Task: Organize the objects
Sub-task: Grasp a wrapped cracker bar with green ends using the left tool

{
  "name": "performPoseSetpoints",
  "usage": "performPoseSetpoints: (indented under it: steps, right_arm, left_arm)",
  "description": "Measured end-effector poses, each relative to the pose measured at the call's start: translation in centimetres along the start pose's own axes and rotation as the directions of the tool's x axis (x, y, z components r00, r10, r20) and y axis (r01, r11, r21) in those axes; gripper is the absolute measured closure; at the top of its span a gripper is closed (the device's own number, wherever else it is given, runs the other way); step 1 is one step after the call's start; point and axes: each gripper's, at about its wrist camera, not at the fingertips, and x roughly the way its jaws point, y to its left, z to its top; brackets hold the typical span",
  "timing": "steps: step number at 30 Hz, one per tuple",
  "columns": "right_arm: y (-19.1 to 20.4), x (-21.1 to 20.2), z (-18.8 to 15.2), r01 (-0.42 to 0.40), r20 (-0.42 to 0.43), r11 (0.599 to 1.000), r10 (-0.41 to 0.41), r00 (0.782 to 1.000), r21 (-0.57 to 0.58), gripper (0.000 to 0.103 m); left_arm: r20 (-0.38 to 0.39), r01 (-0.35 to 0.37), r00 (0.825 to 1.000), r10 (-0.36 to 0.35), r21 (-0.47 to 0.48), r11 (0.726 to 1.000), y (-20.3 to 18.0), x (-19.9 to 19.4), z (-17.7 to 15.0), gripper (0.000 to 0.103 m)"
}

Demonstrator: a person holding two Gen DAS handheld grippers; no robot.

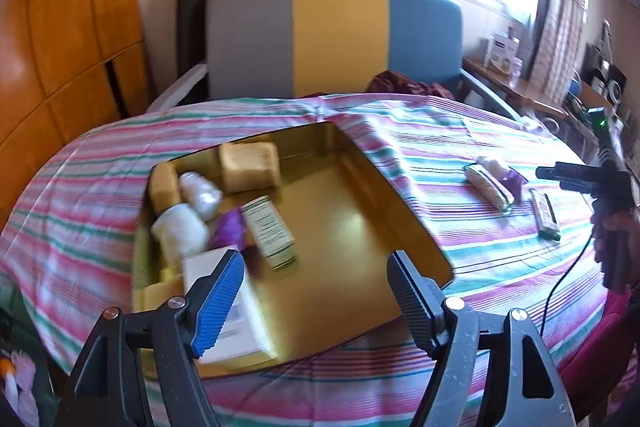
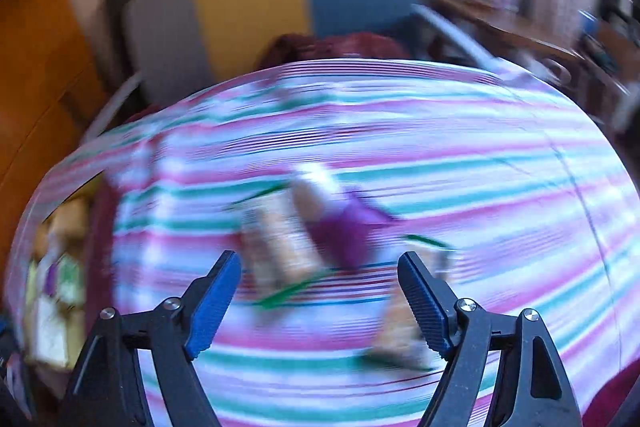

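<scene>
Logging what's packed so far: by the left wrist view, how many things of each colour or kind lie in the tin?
Tan blocks: 2
White rounds: 2
White box: 1
Purple thing: 1
Labelled carton: 1
Total in the tin: 7, leaving out a yellow blur at its near corner.

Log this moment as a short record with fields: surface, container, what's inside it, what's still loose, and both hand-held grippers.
surface: striped tablecloth
container: gold tin tray, open, on the cloth
inside tray: tan block, two white wrapped rolls, purple item, labelled box, white carton
loose on cloth: wrapped packets and flat bar, right of the tray
left hand-held gripper: open, empty, over tray's near edge
right hand-held gripper: open, empty, above loose packets; view blurred
</scene>
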Motion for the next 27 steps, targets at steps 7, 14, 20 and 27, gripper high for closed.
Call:
performPoseSetpoints:
  steps: [7, 14, 20, 27]
  right_arm:
    - [-5.4, 1.1, 0.2, 0.058, -0.022, 0.970, -0.054, 0.998, 0.237, 0.023]
    - [-5.9, 1.2, -0.2, 0.057, -0.044, 0.966, -0.048, 0.998, 0.253, 0.020]
    - [-6.4, 1.3, -0.4, 0.058, -0.060, 0.957, -0.042, 0.997, 0.285, 0.020]
    - [-7.6, 1.4, -0.4, 0.045, -0.061, 0.939, -0.026, 0.998, 0.342, 0.019]
  left_arm:
    - [-0.006, 0.056, 0.998, -0.055, 0.074, 0.996, -4.5, 1.3, 1.7, 0.028]
    - [-0.022, 0.103, 0.995, -0.101, 0.148, 0.984, -8.7, 2.6, 2.8, 0.028]
    - [-0.047, 0.137, 0.990, -0.130, 0.192, 0.972, -11.4, 3.8, 3.2, 0.028]
    - [-0.066, 0.163, 0.986, -0.152, 0.233, 0.959, -14.2, 4.7, 3.6, 0.028]
